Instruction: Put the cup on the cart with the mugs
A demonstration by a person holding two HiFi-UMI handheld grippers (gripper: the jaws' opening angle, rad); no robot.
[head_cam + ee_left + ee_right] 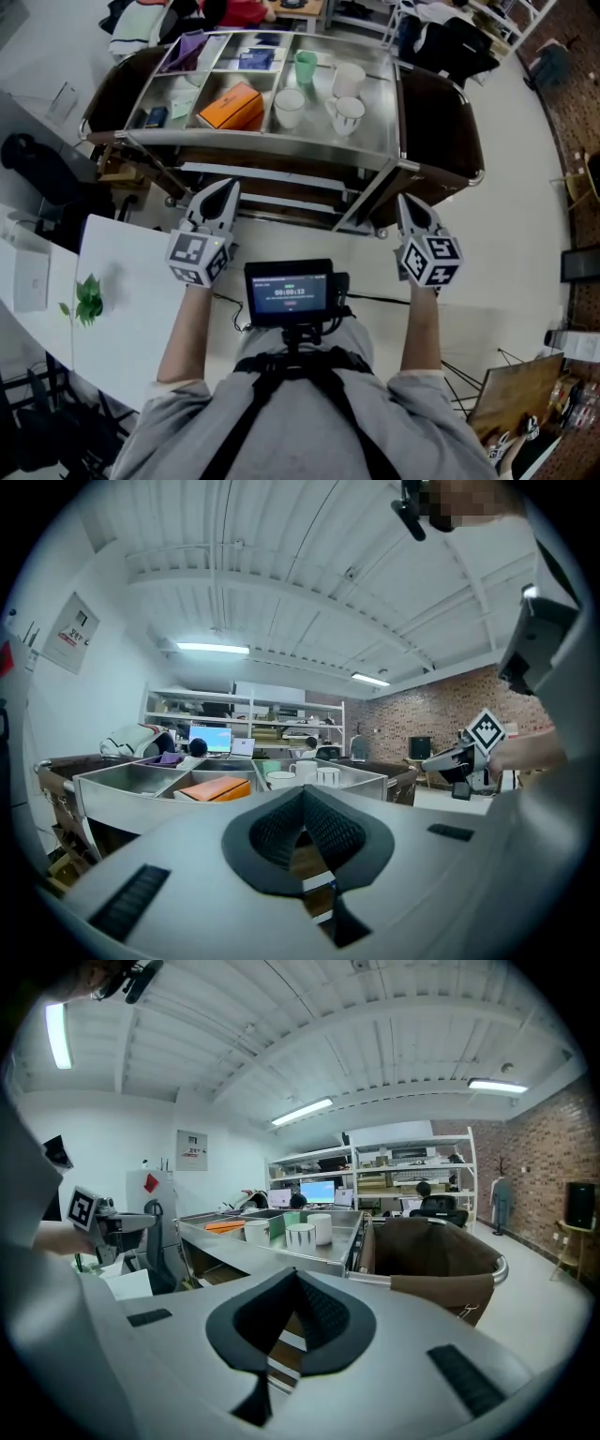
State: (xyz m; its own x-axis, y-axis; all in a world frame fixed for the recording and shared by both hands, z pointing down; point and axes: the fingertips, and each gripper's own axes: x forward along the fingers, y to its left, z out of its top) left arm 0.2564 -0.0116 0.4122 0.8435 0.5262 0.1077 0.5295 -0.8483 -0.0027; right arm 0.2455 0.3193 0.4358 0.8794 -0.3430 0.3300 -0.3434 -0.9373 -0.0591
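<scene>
Cup among mugs on cart, well beyond closed left tongs, right tongs

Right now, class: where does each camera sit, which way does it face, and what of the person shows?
Head view: on the head, facing steeply down at the cart; shows forearms, left claw, right claw.
Left gripper view: on the left claw, facing the cart; shows its shut jaws, the right claw.
Right gripper view: on the right claw, facing the mugs; shows its shut jaws.
Shared: all see the mugs.
</scene>
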